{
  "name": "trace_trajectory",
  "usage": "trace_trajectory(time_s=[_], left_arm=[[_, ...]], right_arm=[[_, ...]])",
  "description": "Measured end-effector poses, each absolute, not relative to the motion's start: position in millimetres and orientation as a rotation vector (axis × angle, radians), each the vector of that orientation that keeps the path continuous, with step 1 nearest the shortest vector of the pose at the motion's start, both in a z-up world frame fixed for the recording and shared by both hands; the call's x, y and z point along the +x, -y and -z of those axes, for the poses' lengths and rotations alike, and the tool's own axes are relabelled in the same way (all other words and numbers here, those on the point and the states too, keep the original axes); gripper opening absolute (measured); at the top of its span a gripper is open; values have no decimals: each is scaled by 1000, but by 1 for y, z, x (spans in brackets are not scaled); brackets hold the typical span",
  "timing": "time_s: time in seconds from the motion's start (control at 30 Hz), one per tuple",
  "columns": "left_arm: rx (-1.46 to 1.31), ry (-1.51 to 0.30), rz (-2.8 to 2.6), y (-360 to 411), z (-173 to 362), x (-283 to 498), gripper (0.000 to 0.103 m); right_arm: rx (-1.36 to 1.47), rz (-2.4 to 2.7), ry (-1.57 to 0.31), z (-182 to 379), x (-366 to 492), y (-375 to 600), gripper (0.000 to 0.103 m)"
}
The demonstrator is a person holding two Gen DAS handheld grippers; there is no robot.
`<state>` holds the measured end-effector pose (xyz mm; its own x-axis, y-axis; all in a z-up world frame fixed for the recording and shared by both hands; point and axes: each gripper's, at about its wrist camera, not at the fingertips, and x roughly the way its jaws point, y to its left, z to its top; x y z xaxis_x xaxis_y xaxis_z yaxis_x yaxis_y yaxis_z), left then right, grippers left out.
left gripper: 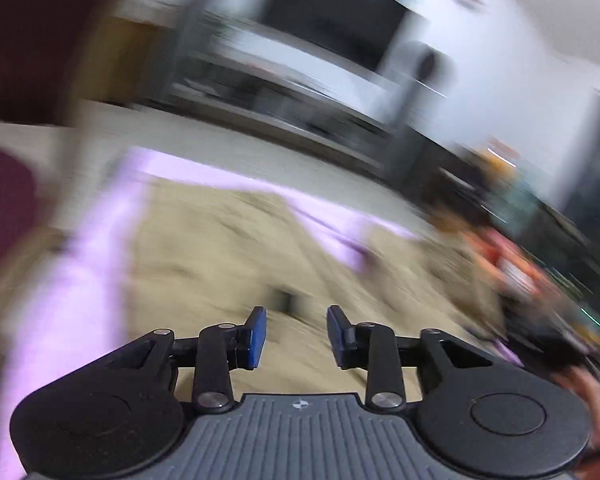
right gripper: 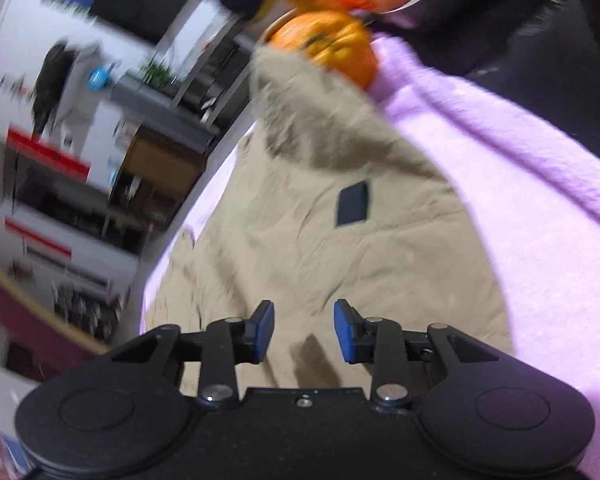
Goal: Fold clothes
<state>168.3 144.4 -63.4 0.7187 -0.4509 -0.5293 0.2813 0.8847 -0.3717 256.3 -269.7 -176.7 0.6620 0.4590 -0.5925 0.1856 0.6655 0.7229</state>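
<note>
Beige garment (right gripper: 300, 240) lies spread and rumpled mid-frame on lilac blanket (right gripper: 520, 200); no neat fold visible, blur hides detail; left tongs (left gripper: 296, 336) and right tongs (right gripper: 304, 330) both spread, holding nothing.

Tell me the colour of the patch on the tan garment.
Dark navy, nearly black patch on the tan garment; the right wrist view shows it best.

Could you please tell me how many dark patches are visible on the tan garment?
1: a dark patch mid-garment, ahead of both open grippers; more may be hidden by blur.
</note>
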Motion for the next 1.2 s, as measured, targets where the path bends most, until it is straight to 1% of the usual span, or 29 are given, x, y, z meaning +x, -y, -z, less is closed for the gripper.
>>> trace_trajectory(time_s=[0.07,0.13,0.2,0.23,0.33,0.43,0.5,0.57,0.6,0.67,0.73,0.83,0.9,0.97,1.07,1.13,1.17,1.2], left_arm=[[-186,-759,449,-128,80,172,35],[-142,-840,399,-120,95,172,33],[-161,-880,298,-127,103,168,32],[-186,-882,242,-133,103,166,28],[-208,-854,123,-147,97,156,27],[-140,-812,82,-149,98,151,27],[-103,-733,30,-152,97,158,30],[-114,-677,-19,-166,97,172,29],[-174,-667,-30,-177,97,178,27],[-335,-649,-37,-202,99,183,24],[-440,-613,-27,-219,98,179,22],[-409,-514,20,-220,82,164,23],[-348,-469,93,-210,74,161,32],[-288,-496,119,-198,77,167,31],[-222,-575,103,-185,89,182,32],[-252,-662,-6,-195,106,199,30],[-288,-701,-70,-204,113,205,26],[-334,-722,-131,-216,119,209,26]], right_arm=[[784,-182,-857,176,255,260,34],[723,-157,-835,162,249,252,34],[702,-209,-790,139,246,238,35],[674,-261,-783,126,249,225,35],[560,-423,-779,91,262,175,35],[397,-575,-873,80,279,106,34],[248,-658,-947,87,288,56,33],[107,-710,-1032,105,296,12,31],[41,-720,-1074,113,299,-7,27],[-65,-689,-1074,121,304,-34,27],[-69,-655,-1035,119,316,-40,28],[-76,-606,-976,117,332,-49,31],[-80,-573,-937,115,343,-55,33],[-80,-542,-904,114,353,-59,33],[-29,-526,-931,112,351,-36,33],[22,-524,-960,108,349,-17,33],[57,-524,-971,104,345,-3,33],[92,-516,-978,98,341,14,33]])
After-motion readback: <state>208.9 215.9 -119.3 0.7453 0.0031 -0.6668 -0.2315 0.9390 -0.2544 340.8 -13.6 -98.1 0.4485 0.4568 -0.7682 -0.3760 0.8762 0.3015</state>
